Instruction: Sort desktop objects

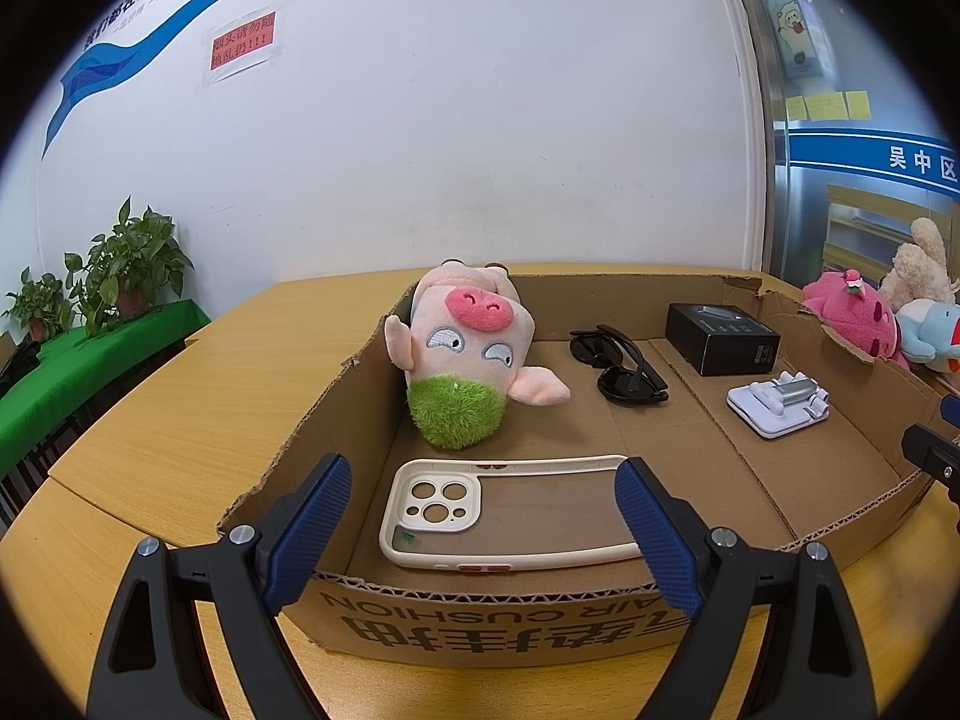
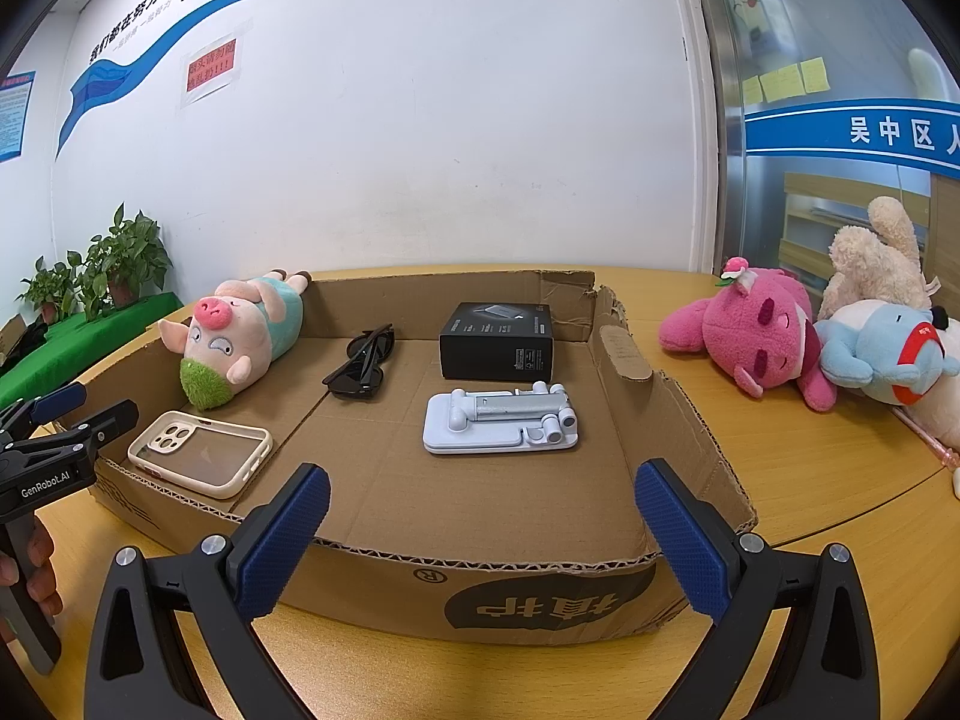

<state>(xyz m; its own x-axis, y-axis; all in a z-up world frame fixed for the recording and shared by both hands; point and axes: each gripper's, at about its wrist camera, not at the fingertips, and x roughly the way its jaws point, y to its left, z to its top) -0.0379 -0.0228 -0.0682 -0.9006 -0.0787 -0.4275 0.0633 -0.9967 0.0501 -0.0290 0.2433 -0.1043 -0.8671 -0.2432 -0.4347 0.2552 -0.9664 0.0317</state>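
A shallow cardboard box on the wooden table holds a cream phone case, a pink pig plush with green hair, black sunglasses, a black carton and a white folding phone stand. My left gripper is open and empty at the box's near edge, above the phone case. My right gripper is open and empty at the box's near edge, before the stand.
Outside the box to the right lie a pink plush, a blue plush and a beige plush. Potted plants stand on a green-covered table at far left. A white wall is behind.
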